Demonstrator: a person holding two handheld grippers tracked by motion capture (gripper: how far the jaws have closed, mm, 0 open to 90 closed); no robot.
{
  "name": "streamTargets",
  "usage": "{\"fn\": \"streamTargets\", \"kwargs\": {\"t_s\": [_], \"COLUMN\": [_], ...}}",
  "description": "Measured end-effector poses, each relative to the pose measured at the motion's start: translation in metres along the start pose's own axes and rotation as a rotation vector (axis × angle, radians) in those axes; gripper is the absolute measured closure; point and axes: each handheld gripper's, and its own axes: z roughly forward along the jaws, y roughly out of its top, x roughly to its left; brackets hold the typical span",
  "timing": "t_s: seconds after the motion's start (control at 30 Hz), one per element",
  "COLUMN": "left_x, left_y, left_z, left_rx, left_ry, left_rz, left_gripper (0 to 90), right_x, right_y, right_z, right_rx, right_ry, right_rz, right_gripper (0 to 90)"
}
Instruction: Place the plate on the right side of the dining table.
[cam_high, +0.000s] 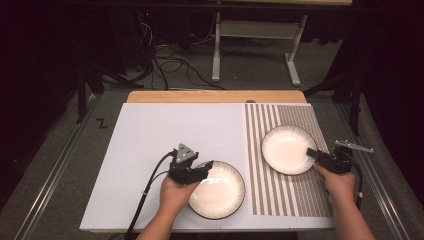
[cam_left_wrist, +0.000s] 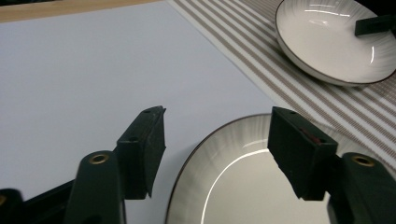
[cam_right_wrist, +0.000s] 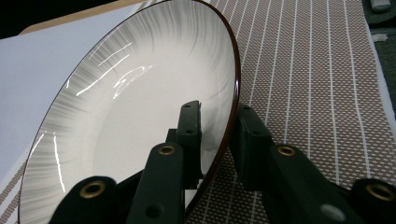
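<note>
Right gripper (cam_high: 314, 153): pinching the rim of the white ribbed dark-rimmed plate (cam_high: 287, 149) lying on the brown striped mat (cam_high: 295, 197). Left gripper (cam_high: 206, 169): jaws spreading over the second matching plate (cam_high: 218, 191), sitting on the white board (cam_high: 150, 150).

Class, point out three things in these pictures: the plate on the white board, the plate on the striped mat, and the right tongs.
Plate on the white board (cam_high: 220, 192), high view: its bare centre.
Plate on the striped mat (cam_high: 286, 149), high view: its bare centre.
Right tongs (cam_right_wrist: 217, 122), right gripper view: midway between the fingertips, at the plate's rim.
</note>
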Motion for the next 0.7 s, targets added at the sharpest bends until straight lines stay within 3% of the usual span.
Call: {"fn": "streamTargets", "kwargs": {"t_s": [0.17,0.33,0.57,0.7], "left_x": [0.021,0.042,0.050,0.052], "left_y": [-0.019,-0.032,-0.042,-0.045], "left_z": [-0.029,-0.052,-0.063,-0.066], "left_rx": [0.006,-0.001,-0.003,-0.007], "left_ry": [0.041,0.072,0.082,0.073], "left_rz": [0.029,-0.012,-0.016,-0.019], "left_gripper": [35.9,35.0,34.1,32.9], "right_x": [-0.001,0.000,0.003,0.006], "right_y": [-0.001,-0.002,-0.005,-0.004], "right_z": [0.002,0.004,0.003,-0.002], "right_rx": [0.017,0.031,0.058,0.047], "right_ry": [-0.015,-0.045,-0.106,-0.110], "right_rz": [0.009,-0.007,-0.052,-0.068], "right_gripper": [74.8,72.2,68.0,63.4]}}
